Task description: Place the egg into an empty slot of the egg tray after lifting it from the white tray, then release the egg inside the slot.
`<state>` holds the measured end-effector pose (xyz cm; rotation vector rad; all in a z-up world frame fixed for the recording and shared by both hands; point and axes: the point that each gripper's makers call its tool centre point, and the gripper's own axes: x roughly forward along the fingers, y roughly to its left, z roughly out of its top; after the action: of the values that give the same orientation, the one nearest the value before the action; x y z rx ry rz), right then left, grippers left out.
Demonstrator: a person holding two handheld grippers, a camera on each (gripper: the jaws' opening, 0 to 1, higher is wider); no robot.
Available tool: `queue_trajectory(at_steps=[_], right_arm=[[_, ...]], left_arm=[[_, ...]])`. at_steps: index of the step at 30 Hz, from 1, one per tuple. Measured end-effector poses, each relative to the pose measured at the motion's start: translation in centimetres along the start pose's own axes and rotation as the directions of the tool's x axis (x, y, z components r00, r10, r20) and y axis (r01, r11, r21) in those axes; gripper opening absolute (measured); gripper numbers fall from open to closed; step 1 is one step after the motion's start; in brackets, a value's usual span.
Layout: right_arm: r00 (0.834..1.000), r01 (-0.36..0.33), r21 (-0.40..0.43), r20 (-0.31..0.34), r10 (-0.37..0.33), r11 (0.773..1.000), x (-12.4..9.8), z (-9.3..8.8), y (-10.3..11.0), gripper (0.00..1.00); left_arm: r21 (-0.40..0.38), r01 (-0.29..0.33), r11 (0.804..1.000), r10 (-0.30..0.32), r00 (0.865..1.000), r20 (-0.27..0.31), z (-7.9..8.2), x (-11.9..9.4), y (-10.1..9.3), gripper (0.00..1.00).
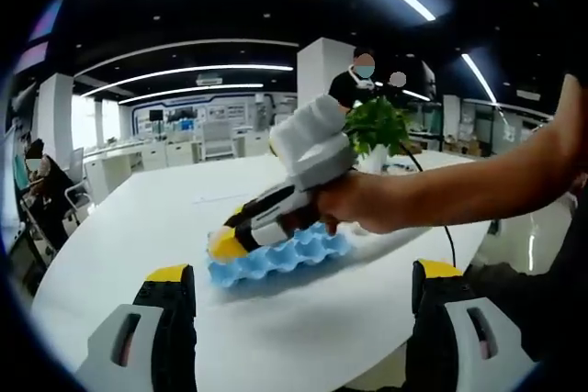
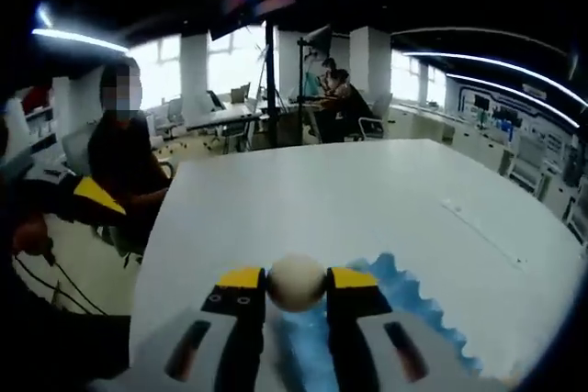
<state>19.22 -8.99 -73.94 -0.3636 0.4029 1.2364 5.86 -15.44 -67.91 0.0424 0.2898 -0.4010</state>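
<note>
Jaws, right gripper (image 2: pixel 296 284): yellow-tipped, closed on the egg (image 2: pixel 296 282), which sits pinched between the two tips in the right gripper view. The egg is pale and round and hangs just above the near end of the blue egg tray (image 2: pixel 404 305). Whether it touches a slot cannot be told from this view.

Jaws, left gripper (image 1: pixel 299 274): yellow-tipped, black-sided, spread wide apart at the bottom of the left gripper view, with nothing between them. They hover over the white table (image 1: pixel 165 218), with the egg tray (image 1: pixel 276 259) ahead of them and apart from them.

Egg tray: blue, moulded, with a scalloped edge; it lies flat on the table.

Left gripper view, further items: the right gripper (image 1: pixel 227 243) seen from the side, held in the person's hand (image 1: pixel 354 204), its yellow tip down at the left end of the egg tray. The forearm reaches in from the right. A black cable (image 1: pixel 432 190) runs behind the arm across the table. A potted green plant (image 1: pixel 377 126) stands at the far edge of the table. Two people stand beyond it; another sits at the left edge.

Right gripper view, further items: the egg itself, hidden in the other view by the gripper's tip. A seated person (image 2: pixel 124 158) in dark clothes is at the left of the table; more people sit at desks in the distance.
</note>
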Motion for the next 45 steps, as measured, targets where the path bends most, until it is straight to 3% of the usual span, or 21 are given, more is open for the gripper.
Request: queue_trajectory(at_steps=[5,8,11,19,24,25,27,28,32,35,38,45], right_arm=[[0.999,-0.026,-0.015,-0.046,0.025,1.0,1.1,-1.0,0.1,0.26],[0.993,-0.025,-0.083,-0.118,0.015,0.996,1.5,-2.2,-0.3,0.26],[0.989,-0.049,-0.07,-0.144,0.038,0.996,2.0,-3.0,-0.2,0.26],[0.985,-0.075,-0.104,-0.164,0.057,0.992,2.9,-4.1,-0.1,0.26],[0.991,-0.072,-0.05,-0.118,0.066,0.996,2.4,-3.4,-0.3,0.26],[0.998,-0.064,-0.04,-0.009,0.064,0.997,1.4,-1.7,-0.4,0.26],[0.999,-0.041,-0.041,0.001,0.042,0.998,0.3,-1.4,-0.9,0.25],[0.999,-0.012,-0.063,0.04,0.015,0.998,-0.5,-0.7,-1.4,0.25],[0.988,-0.007,-0.026,0.155,0.011,1.0,-3.4,1.0,-1.8,0.25],[0.985,-0.001,-0.083,0.173,0.016,0.997,-5.4,1.0,-2.1,0.23],[0.984,0.002,-0.088,0.177,0.013,0.996,-7.7,0.4,-2.8,0.23],[0.989,-0.006,-0.109,0.146,0.022,0.994,-14.0,-3.6,-3.4,0.23]], left_arm=[[0.001,-0.002,1.0,0.002,1.0,-0.002,0.0,-0.2,0.1,1.0],[0.011,0.001,1.0,-0.001,1.0,-0.015,-0.2,-0.3,0.0,1.0],[0.008,-0.003,1.0,0.004,1.0,-0.023,-0.4,-0.3,0.1,1.0],[-0.001,0.001,1.0,-0.001,1.0,-0.022,-0.7,0.1,-0.1,1.0],[-0.004,0.007,1.0,-0.007,1.0,-0.018,-0.5,0.2,-0.1,1.0],[-0.012,0.013,1.0,-0.013,1.0,-0.02,-0.7,0.4,-0.1,1.0],[-0.007,0.017,1.0,-0.017,0.999,-0.028,-1.1,0.6,-0.2,1.0],[-0.009,0.021,1.0,-0.022,0.999,-0.034,-1.4,0.7,-0.3,1.0],[-0.016,0.043,0.999,-0.043,0.998,-0.038,-1.7,1.6,-0.8,1.0],[-0.015,0.053,0.998,-0.054,0.998,-0.036,-1.9,2.2,-1.2,1.0],[-0.017,0.077,0.997,-0.077,0.996,-0.043,-2.1,2.8,-2.2,1.0],[-0.005,0.096,0.995,-0.096,0.994,-0.056,-2.3,3.5,-3.2,1.0]])
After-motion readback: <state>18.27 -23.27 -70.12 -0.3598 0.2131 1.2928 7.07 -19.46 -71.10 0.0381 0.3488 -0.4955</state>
